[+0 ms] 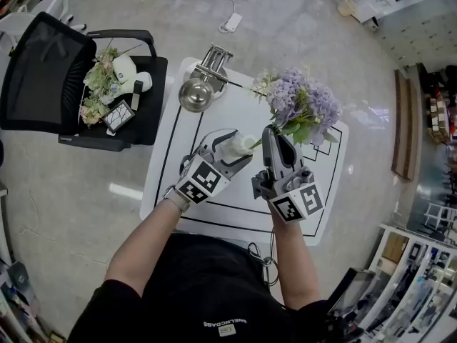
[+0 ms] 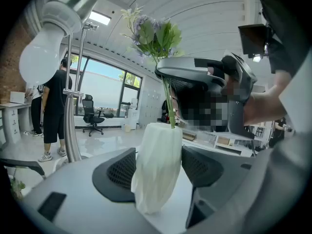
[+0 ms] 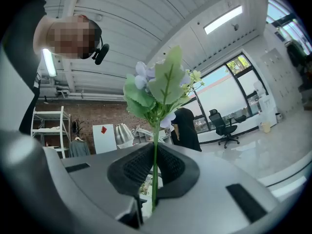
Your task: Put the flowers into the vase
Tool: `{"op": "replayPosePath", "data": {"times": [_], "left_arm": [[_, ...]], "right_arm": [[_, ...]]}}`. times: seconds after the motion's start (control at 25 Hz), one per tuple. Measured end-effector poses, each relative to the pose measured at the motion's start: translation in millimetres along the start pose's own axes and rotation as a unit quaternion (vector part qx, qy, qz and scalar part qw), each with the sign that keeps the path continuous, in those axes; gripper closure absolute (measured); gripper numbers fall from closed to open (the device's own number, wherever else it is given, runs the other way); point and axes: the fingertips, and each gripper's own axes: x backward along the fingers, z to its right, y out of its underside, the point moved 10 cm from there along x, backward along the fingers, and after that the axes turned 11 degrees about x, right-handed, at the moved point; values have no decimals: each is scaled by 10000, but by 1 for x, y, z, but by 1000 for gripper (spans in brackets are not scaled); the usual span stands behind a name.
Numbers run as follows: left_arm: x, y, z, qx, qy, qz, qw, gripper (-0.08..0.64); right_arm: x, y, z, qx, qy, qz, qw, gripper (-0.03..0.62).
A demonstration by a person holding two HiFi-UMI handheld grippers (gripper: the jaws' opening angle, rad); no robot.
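A white faceted vase (image 1: 235,146) (image 2: 156,169) stands upright on the white table (image 1: 207,216), with my left gripper (image 1: 227,150) (image 2: 158,165) shut on its sides. My right gripper (image 1: 272,133) (image 3: 153,168) is shut on the thin green stem (image 3: 155,150) of a bunch of purple and white flowers (image 1: 303,104) (image 3: 156,84). In the left gripper view the stem (image 2: 169,106) runs down to the vase's mouth, and the right gripper (image 2: 165,72) hangs just above and behind it. The blooms (image 2: 153,33) stand above the vase.
A silver desk lamp (image 1: 198,91) (image 2: 53,38) stands at the table's far left. A black office chair (image 1: 43,77) to the left carries more flowers (image 1: 100,84) and a marked gripper-like object (image 1: 121,114). A person (image 2: 53,106) stands in the background.
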Motion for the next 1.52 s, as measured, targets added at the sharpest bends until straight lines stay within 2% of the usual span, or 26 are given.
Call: {"op": "replayPosePath", "data": {"times": [0.2,0.48,0.64,0.88,1.36,1.52], "left_arm": [[0,0,1,-29,37,1,10000,262],[0,2,3,-59,40,-36,10000,262],[0,1,8,-176,130,-50,9997,262],[-2,2,9,-94,154,-93,9998,262],[-2,4,8,-59,152,-96,9998,264],[-2,4,7,-66,144,-108,9998,264]], "right_arm": [[6,4,-3,124,31,-35,9999,569],[15,4,-10,591,112,104,9981,569],[16,7,-11,665,203,171,9974,569],[9,8,-9,706,269,151,9970,569],[15,39,-17,778,115,-549,9954,568],[16,42,-21,771,66,-978,9922,568]]}}
